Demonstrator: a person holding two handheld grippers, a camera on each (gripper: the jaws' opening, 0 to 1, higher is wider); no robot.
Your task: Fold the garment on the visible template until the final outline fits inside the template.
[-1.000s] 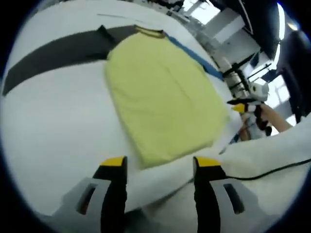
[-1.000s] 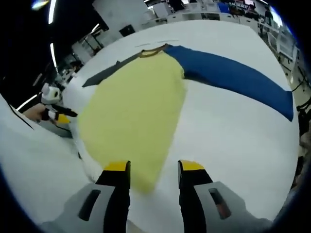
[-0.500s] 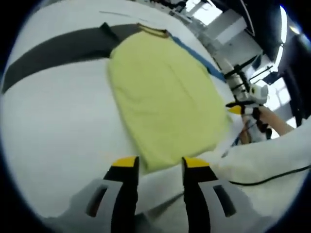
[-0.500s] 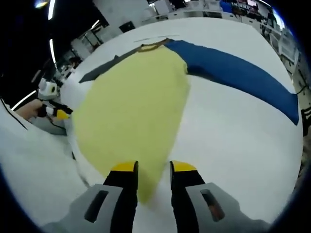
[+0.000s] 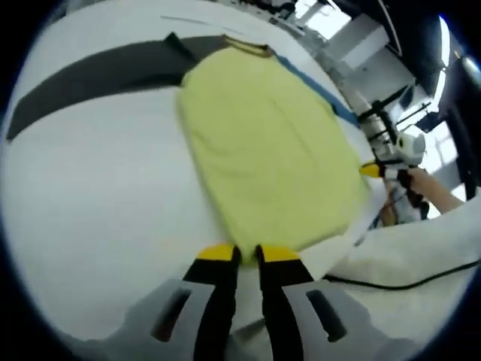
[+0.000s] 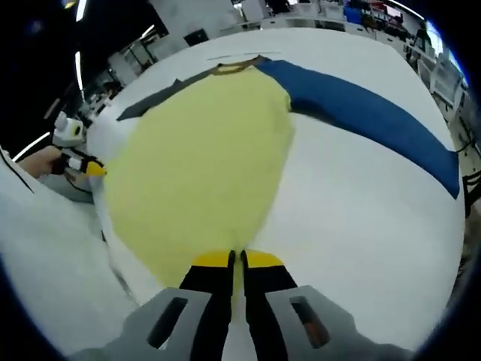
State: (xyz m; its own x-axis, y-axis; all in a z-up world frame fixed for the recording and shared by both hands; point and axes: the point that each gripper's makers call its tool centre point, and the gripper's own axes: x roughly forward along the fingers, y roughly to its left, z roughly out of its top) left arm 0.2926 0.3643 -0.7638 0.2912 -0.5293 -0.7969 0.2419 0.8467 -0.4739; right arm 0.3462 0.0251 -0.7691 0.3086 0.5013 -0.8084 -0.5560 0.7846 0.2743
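Note:
A yellow shirt (image 5: 270, 143) with a brown collar lies flat on the white table (image 5: 90, 195). Its black sleeve (image 5: 98, 71) and blue sleeve (image 5: 319, 86) spread out to either side. My left gripper (image 5: 249, 254) is shut on the shirt's near hem at one corner. In the right gripper view the same shirt (image 6: 203, 158) lies ahead, the blue sleeve (image 6: 368, 113) on the right and the black sleeve (image 6: 154, 105) on the left. My right gripper (image 6: 237, 260) is shut on the near hem at the other corner. Each gripper also appears in the other's view, the right gripper (image 5: 373, 171) and the left gripper (image 6: 84, 167).
White cloth with a black cable (image 5: 391, 280) across it lies at the near side, between the two grippers. A hand (image 5: 428, 192) holds the right gripper. The table's far edge (image 6: 316, 34) borders a room with desks and stands.
Both grippers have come forward to the shirt's near hem and closed from wide open to shut on it. The shirt itself lies as before.

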